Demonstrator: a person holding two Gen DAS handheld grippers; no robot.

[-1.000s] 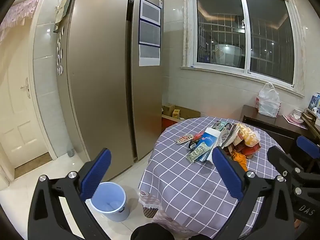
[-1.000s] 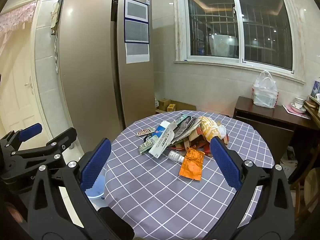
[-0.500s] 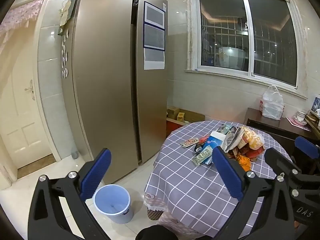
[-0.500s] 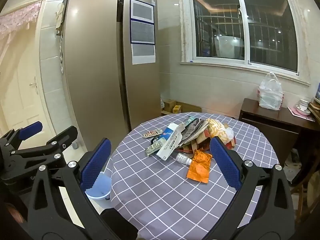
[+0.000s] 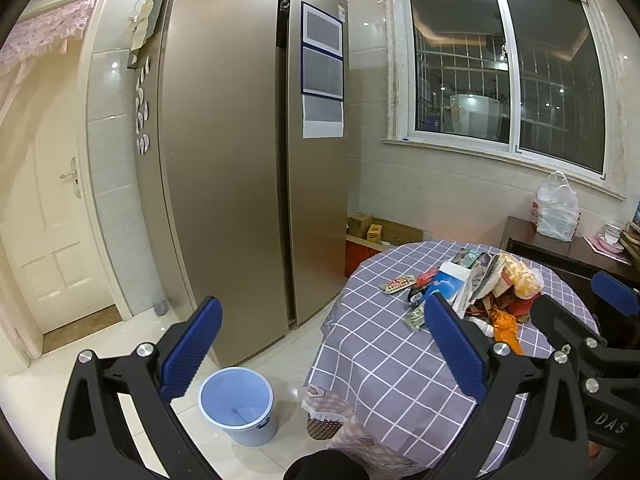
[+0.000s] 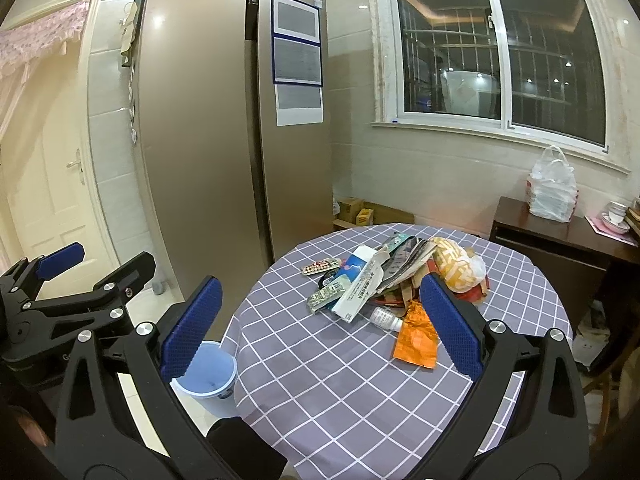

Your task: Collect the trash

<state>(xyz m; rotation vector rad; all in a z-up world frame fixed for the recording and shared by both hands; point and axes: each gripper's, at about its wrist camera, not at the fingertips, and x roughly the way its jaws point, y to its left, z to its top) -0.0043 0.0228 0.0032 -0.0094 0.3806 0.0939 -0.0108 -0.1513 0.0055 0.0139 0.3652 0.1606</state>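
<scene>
Trash pile (image 6: 394,280) heaped mid round checked table (image 6: 320,380): crumpled wrappers, papers, blister packs, small bottle, orange foil; blue bin (image 5: 237,404) on floor beside table; left gripper (image 5: 320,344) and right gripper (image 6: 316,328) spread wide, empty.

Mixed trash heap (image 6: 400,276) on checked tablecloth (image 6: 340,380)

A tall bronze refrigerator (image 5: 240,168) fills the 11 o'clock side, a cream panelled door (image 5: 44,220) at 9 o'clock. At 1 o'clock a barred window (image 5: 508,76) shows night. Pale wall tiles (image 5: 116,160) and the glossy white floor (image 5: 132,336) catch ceiling light. A dark wooden sideboard (image 6: 560,236) stands at 3 o'clock.
</scene>
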